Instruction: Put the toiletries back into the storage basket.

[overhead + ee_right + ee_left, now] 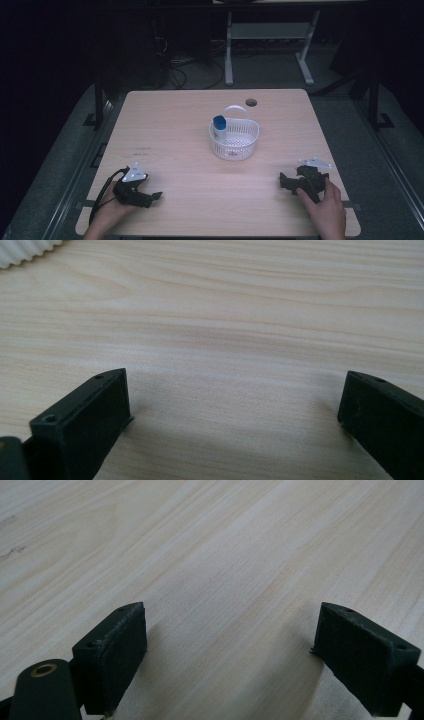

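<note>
A white plastic basket (235,140) with a handle stands near the middle of the light wooden table (190,150). Inside it, at its left side, a white bottle with a blue cap (219,126) stands upright. My left gripper (148,197) rests low at the table's front left, held by a hand, open with only bare wood between its jaws (230,630). At the front right my right gripper (286,182) is open too, low over the wood (235,400). A ribbed white edge of the basket (25,250) shows at the top left of the right gripper view.
A round cable hole (251,102) sits near the table's far edge. Beyond the table stand a white desk frame (270,45) and loose cables (185,70) on a dark floor. Dark metal rails (97,107) run along both sides of the table.
</note>
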